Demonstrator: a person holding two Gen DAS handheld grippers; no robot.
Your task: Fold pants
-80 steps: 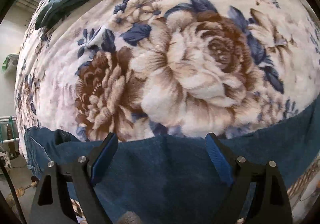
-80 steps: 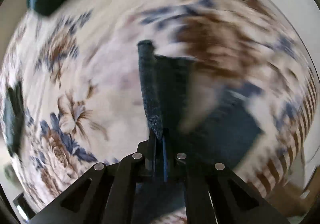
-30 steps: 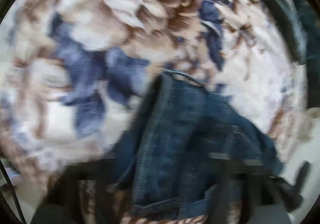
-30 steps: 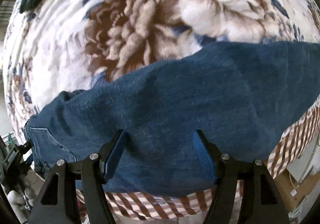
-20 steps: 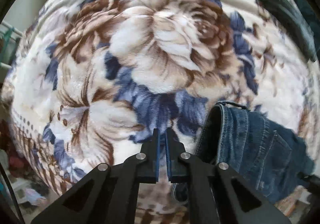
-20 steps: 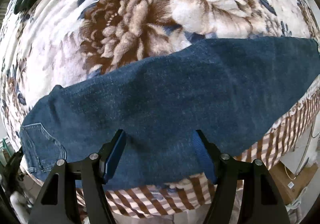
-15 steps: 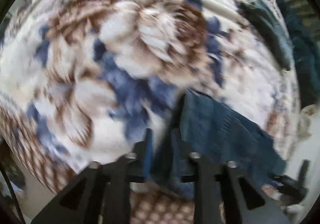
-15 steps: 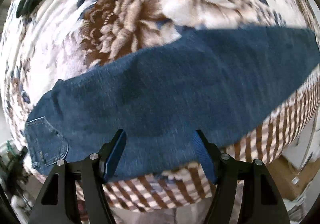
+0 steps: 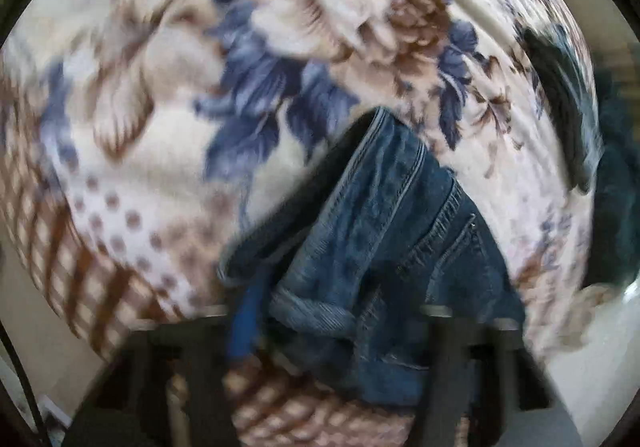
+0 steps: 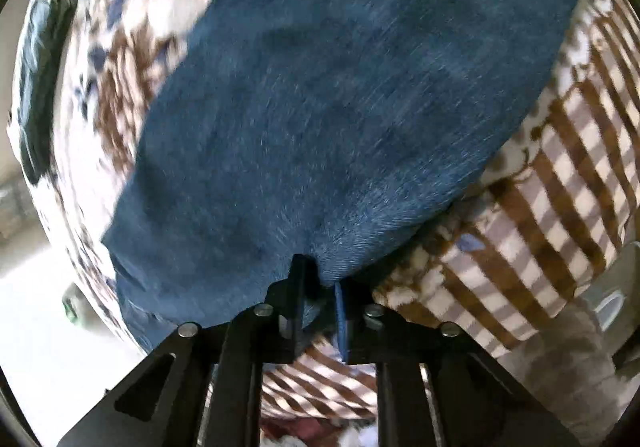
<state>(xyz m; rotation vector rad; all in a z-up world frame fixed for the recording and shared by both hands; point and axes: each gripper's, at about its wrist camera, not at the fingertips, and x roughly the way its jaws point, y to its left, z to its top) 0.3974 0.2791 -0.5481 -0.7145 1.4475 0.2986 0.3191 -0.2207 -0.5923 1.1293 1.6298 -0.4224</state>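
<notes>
The right gripper (image 10: 320,287) has its jaws nearly closed, pinching the near edge of the pants (image 10: 340,95), apparently to lift that end for a fold. The left gripper (image 9: 340,327) is blurred, jaws apart around the bunched waistband, which lies on the floral blanket (image 9: 160,167).

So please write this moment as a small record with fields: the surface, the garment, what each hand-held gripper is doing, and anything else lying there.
surface: floral blanket with a brown checked border
garment: blue jeans, leg spread flat in the right view, waistband end bunched in the left view
left hand-held gripper: blurred, wide apart around the waistband end; grip not certain
right hand-held gripper: jaws nearly shut, pinching the edge of the leg
other: dark green clothing at the far edge of the blanket
image quality: left view has motion blur
</notes>
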